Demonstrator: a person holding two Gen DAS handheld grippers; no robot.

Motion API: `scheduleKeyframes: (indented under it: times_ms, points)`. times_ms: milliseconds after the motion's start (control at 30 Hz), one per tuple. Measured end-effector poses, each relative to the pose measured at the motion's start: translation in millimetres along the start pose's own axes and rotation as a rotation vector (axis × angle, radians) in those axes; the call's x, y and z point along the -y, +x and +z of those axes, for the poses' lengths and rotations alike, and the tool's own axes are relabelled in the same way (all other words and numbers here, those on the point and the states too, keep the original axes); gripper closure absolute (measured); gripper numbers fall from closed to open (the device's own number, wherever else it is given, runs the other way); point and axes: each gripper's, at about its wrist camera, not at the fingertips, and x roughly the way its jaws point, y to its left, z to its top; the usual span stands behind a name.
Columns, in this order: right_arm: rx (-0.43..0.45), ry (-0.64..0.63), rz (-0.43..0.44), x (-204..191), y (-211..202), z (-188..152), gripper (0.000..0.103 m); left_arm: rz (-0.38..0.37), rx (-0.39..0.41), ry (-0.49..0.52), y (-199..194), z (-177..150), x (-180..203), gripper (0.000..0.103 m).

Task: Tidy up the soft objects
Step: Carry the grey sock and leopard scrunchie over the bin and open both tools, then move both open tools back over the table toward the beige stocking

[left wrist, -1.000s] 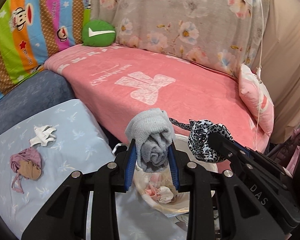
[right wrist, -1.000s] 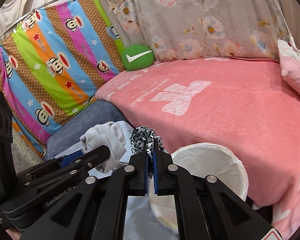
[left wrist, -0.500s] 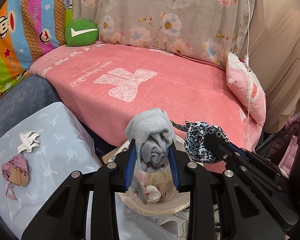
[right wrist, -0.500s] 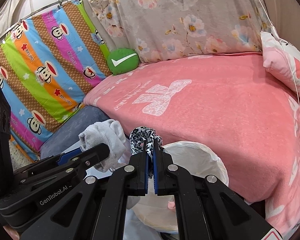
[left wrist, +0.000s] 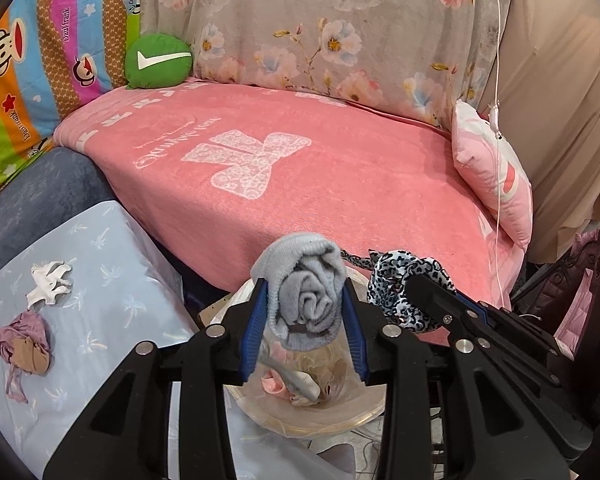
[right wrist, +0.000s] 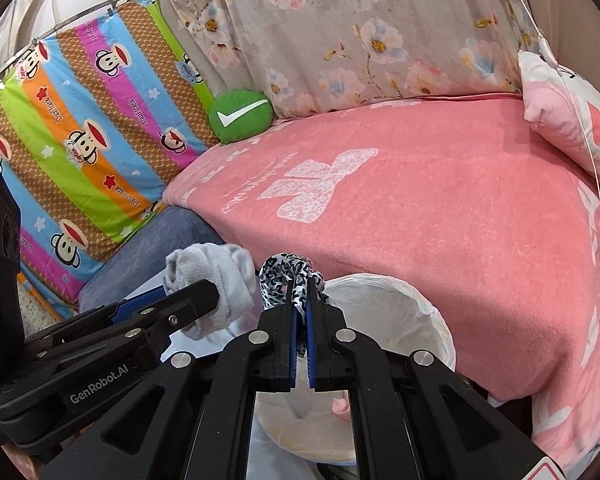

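Note:
A rolled grey sock (left wrist: 306,304) sits between the blue pads of my left gripper (left wrist: 304,286), whose jaws are opening; the pads still touch its sides. It hangs over a round bin lined with a white bag (left wrist: 340,420) that holds a few pink and pale soft items. My right gripper (right wrist: 303,284) is shut on a leopard-print cloth (right wrist: 284,270), just beside the sock (right wrist: 220,276) and above the near rim of the bin (right wrist: 420,304). In the left wrist view the cloth (left wrist: 396,280) bunches at the right gripper's tip.
A pink blanket (left wrist: 300,168) covers the bed behind the bin. A green round cushion (left wrist: 158,60) and a pink pillow (left wrist: 496,184) lie on it. A white cord (left wrist: 498,120) hangs at right. A light blue sheet (left wrist: 112,292) carries a white piece (left wrist: 48,280) and a mauve-and-tan bundle (left wrist: 24,340).
Both grippers have moved right and closer over the bin with their loads. The left jaws have spread a little and the grey sock sits slightly lower between them.

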Motion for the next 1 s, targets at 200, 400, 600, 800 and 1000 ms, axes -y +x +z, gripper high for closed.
scheduleKeyframes:
  times_ms: [200, 400, 600, 800, 1000]
  points:
    - [-0.005, 0.002, -0.005, 1, 2, -1, 0.1, 0.008, 0.016, 0.014, 0, 1, 2, 0.067]
    - [-0.024, -0.001, -0.003, 1, 9, -6, 0.1, 0.025, -0.003, -0.005, 7, -2, -7, 0.067]
    - [-0.044, -0.005, 0.001, -3, 17, -11, 0.099, 0.057, -0.019, -0.037, 10, -8, -21, 0.066]
    - [-0.051, -0.016, 0.002, -10, 24, -13, 0.089, 0.078, -0.034, -0.065, 12, -12, -32, 0.065]
    - [-0.056, -0.019, 0.004, -17, 28, -16, 0.082, 0.097, -0.04, -0.09, 11, -17, -43, 0.056]
